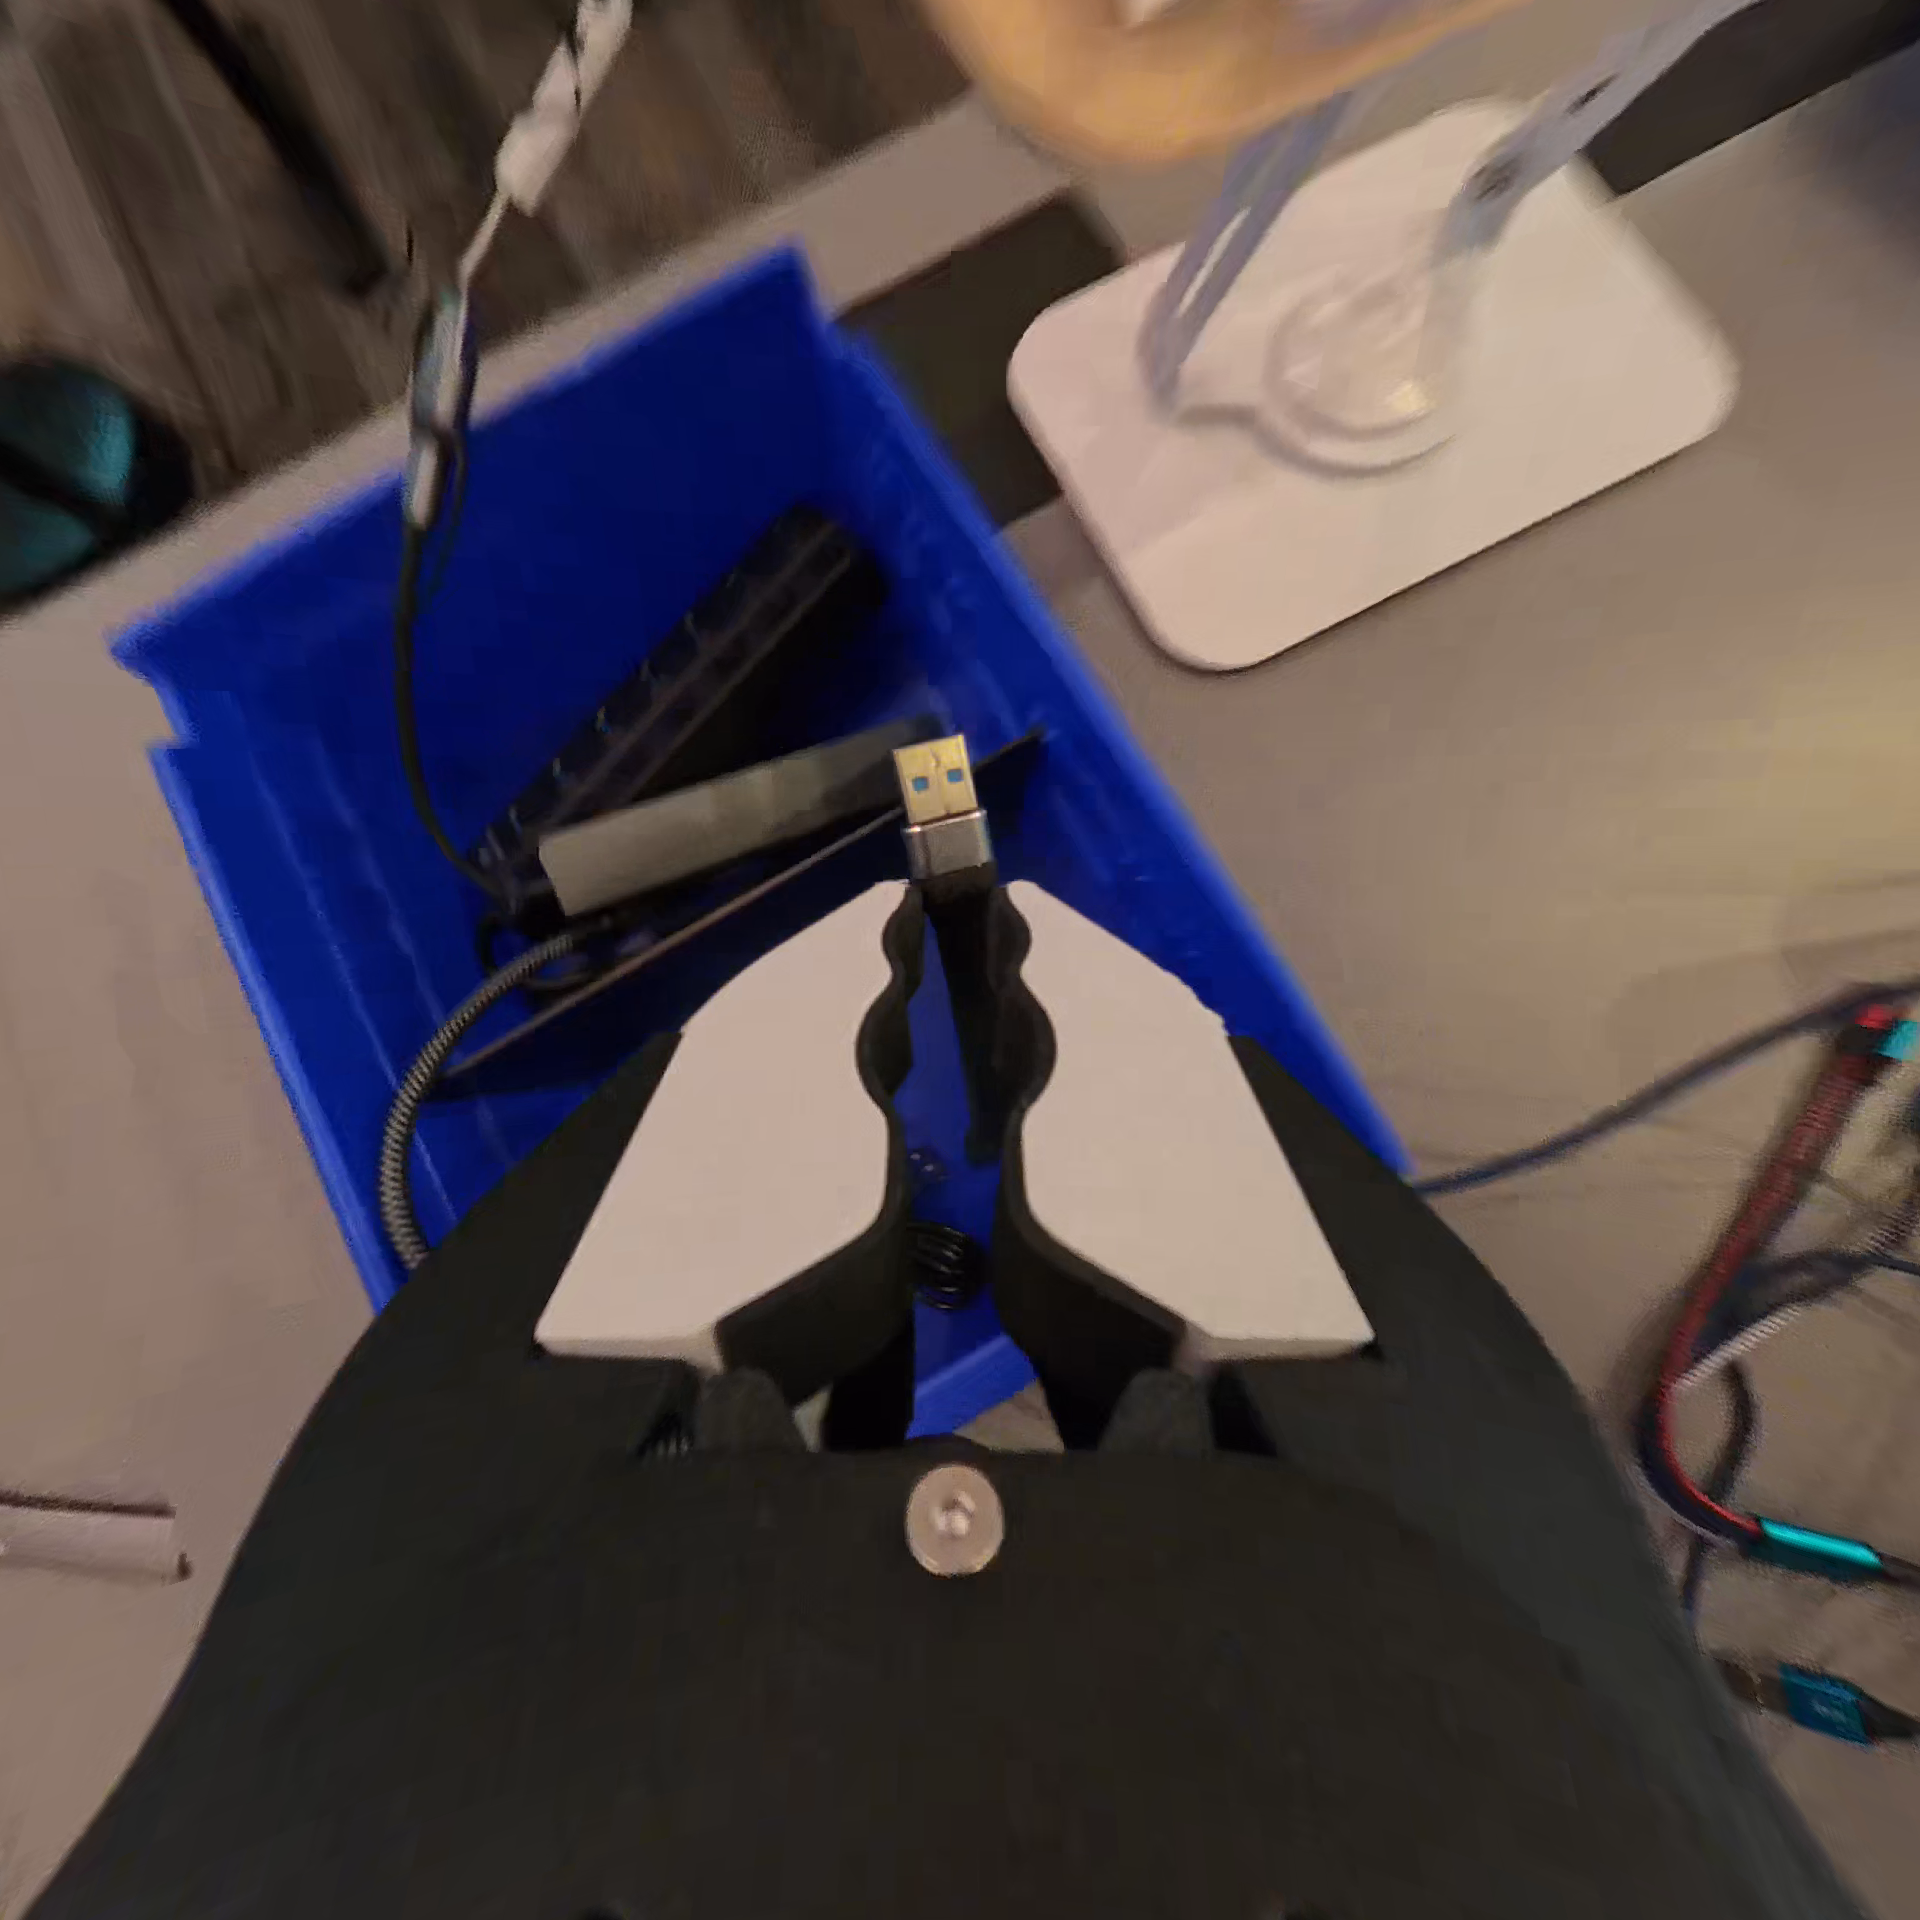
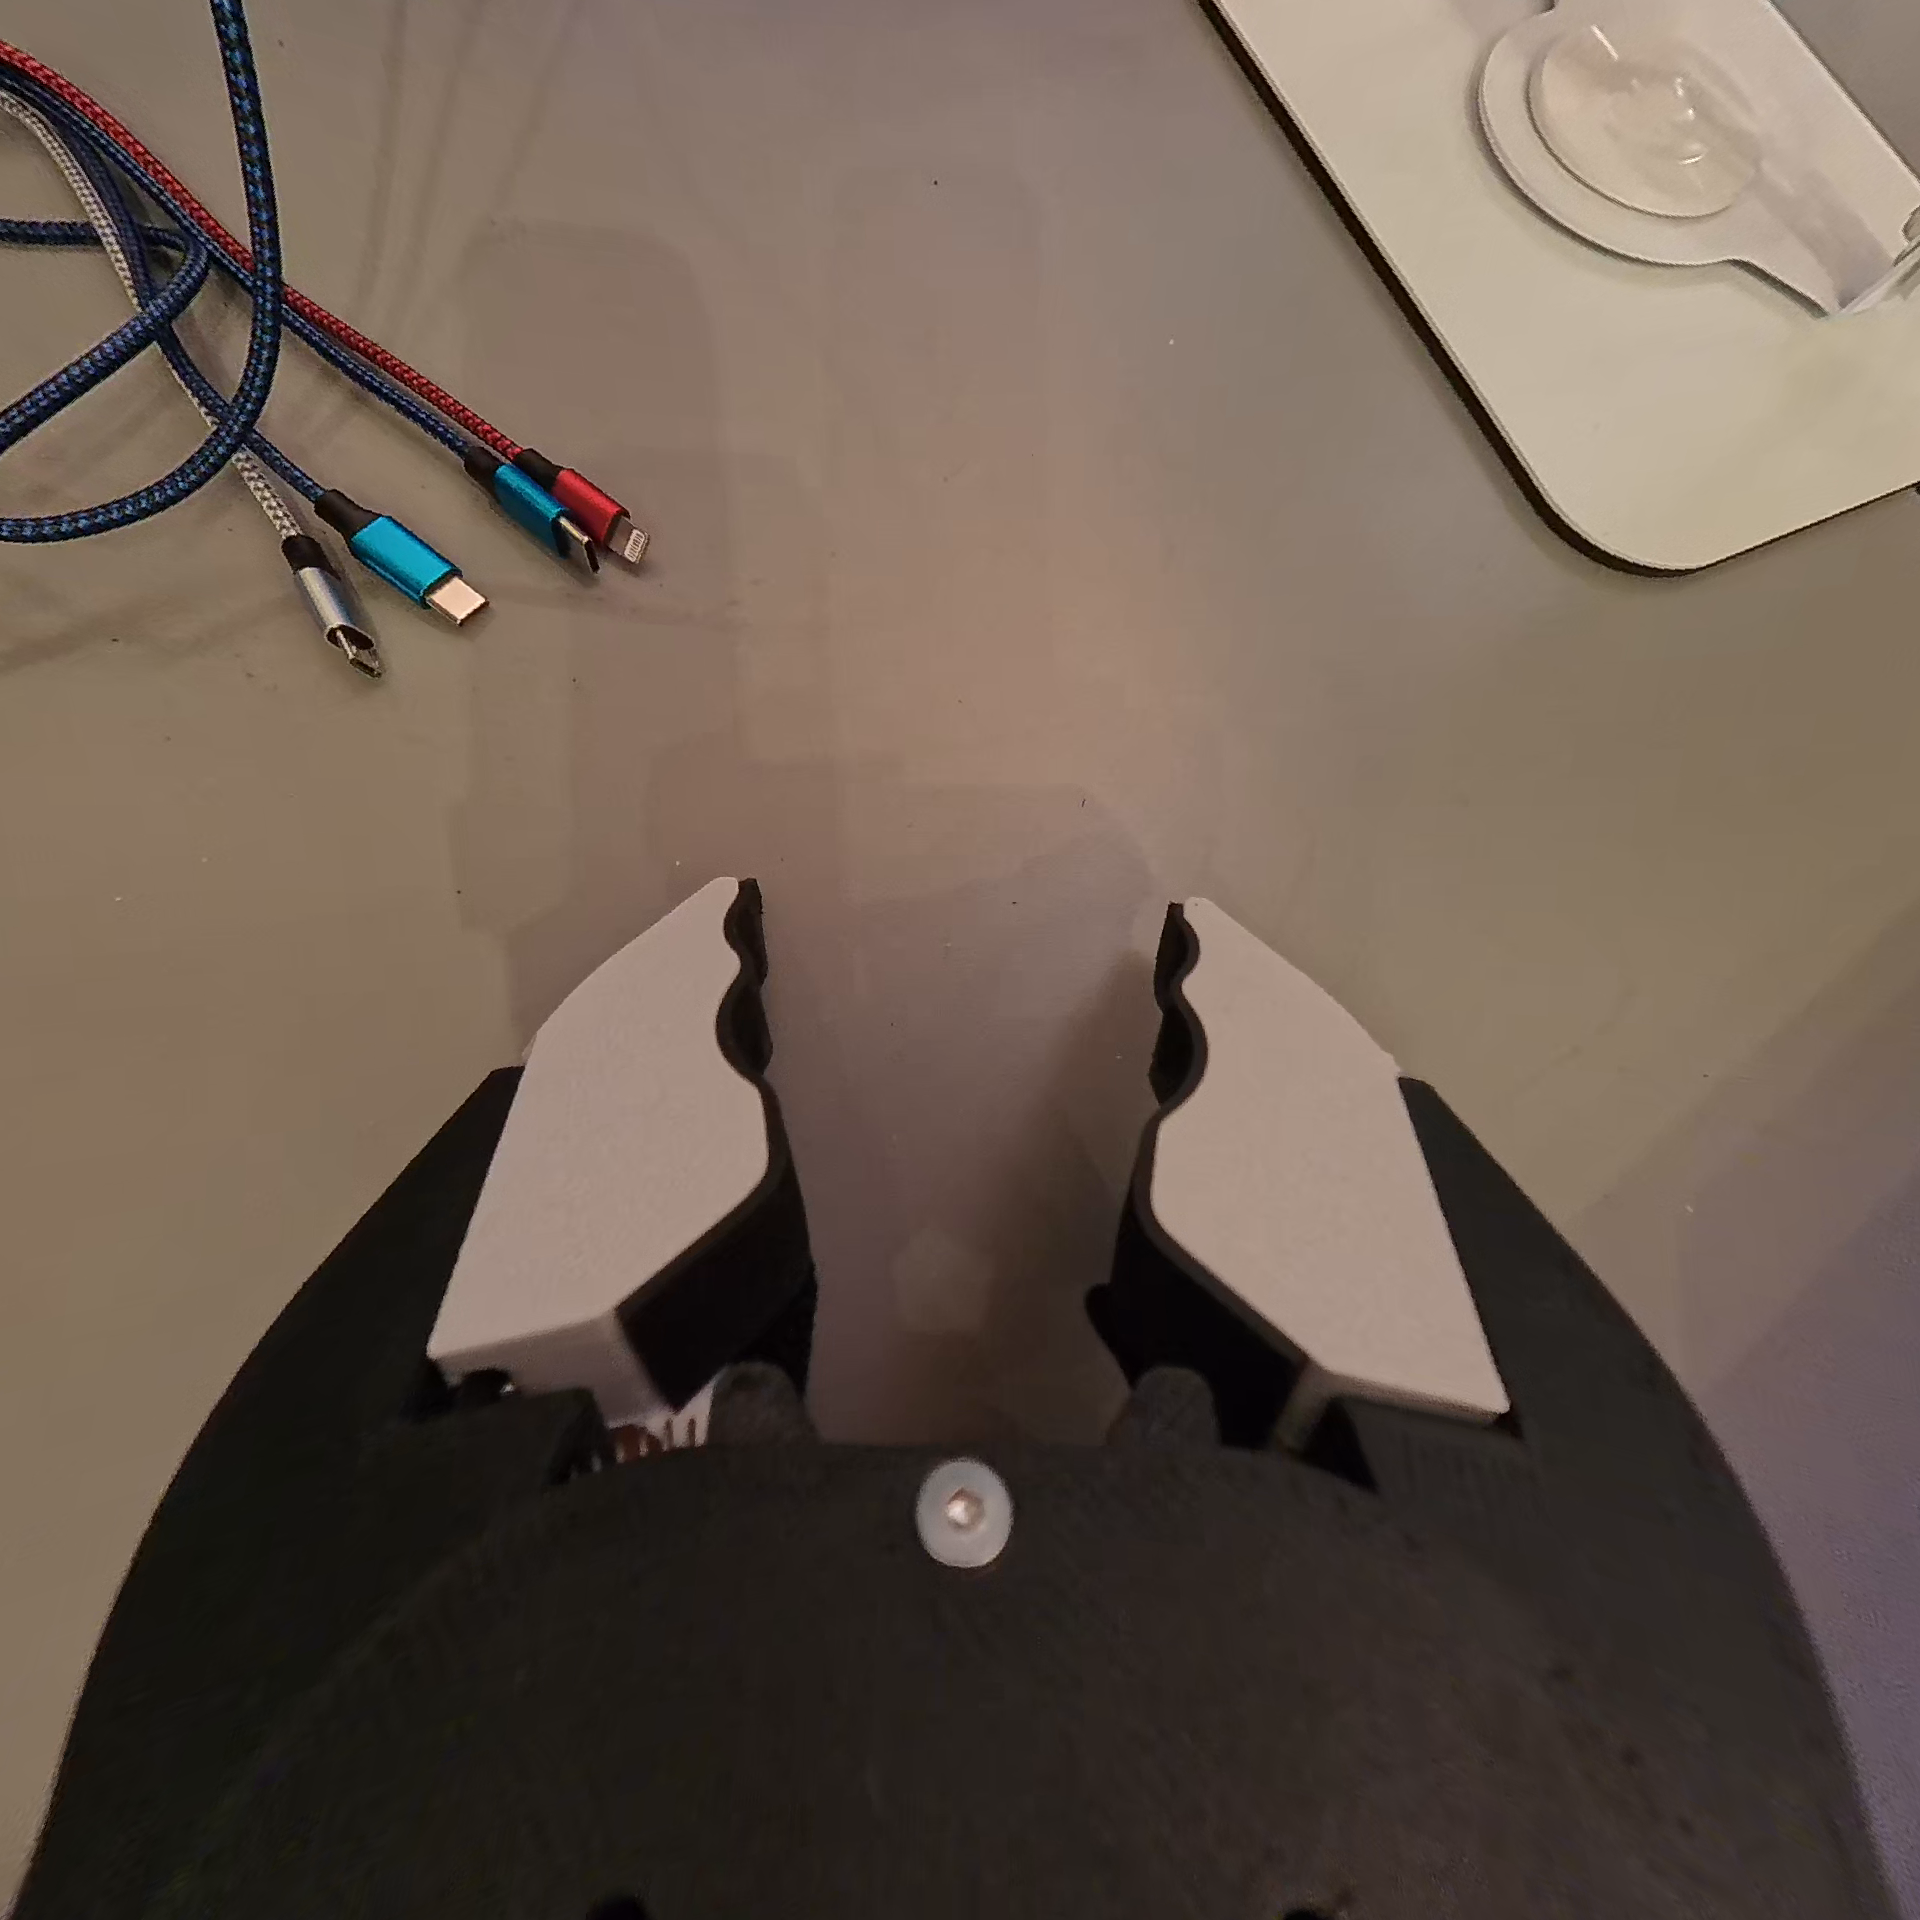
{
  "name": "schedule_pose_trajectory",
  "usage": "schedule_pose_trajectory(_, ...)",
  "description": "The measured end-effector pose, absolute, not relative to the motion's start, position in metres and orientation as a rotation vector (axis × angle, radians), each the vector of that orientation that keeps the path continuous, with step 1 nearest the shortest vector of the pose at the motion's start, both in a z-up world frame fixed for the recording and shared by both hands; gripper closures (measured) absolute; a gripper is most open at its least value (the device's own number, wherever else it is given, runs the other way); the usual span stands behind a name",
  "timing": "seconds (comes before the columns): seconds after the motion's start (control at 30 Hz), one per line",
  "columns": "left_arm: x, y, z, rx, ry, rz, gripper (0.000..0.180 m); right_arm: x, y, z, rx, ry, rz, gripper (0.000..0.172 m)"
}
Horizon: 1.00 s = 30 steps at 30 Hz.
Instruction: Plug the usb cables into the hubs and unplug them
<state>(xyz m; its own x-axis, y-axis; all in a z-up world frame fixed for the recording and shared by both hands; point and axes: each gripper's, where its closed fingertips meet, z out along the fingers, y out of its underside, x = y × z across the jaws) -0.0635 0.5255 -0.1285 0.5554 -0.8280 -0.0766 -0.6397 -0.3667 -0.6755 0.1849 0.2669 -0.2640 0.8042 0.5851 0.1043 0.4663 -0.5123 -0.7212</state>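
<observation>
Now: left fingers pinch a plug over the blue bin, right fingers spread

Plainly, the left gripper [image 1: 961, 894] has its fingers [image 1: 894, 997] drawn close and pinching the black neck of a usb cable [image 1: 971, 1039], the pads pressing it from both sides. Its silver plug [image 1: 938, 795] sticks out just past the fingertips, metal end pointing away, with two small blue marks on its face. The black cord runs back between the fingers toward the gripper body.

Just beyond the fingertips and below them sits a blue bin [image 1: 1143, 831] on the grey surface [image 1: 1455, 831]. Inside it, slightly left of the plug, lie a grey hub [image 1: 665, 831] and behind it a black hub [image 1: 727, 634]; a thin black cord rises from the bin's far left, and a braided grey cord [image 1: 416, 1143] spills over its near left wall. This view is blurred, so the hubs' sockets cannot be made out.

The right gripper [image 2: 966, 904] hovers over bare surface, fingers [image 2: 644, 1091] spread wide with nothing between them. Far ahead to their left lies a tangle of braided cables [image 2: 260, 312], red, blue and grey, with teal, red and silver plugs. Far ahead to the right stands a white base [image 2: 1558, 364]
</observation>
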Motion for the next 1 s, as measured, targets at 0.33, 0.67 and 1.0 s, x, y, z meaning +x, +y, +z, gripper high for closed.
schedule_pose_trajectory(0.33,0.025,0.328,-0.062,-1.655,1.793,-0.546,0.168,0.185,0.267,-0.264,-2.203,-0.770,0.194,0.100)
schedule_pose_trajectory(0.67,0.056,0.233,-0.229,-1.654,2.273,-0.549,0.168,0.185,0.267,-0.264,-2.200,-0.772,0.190,0.100)
schedule_pose_trajectory(1.0,0.054,0.229,-0.220,-1.623,2.272,-0.573,0.119,0.185,0.267,-0.264,-2.201,-0.772,0.192,0.100)
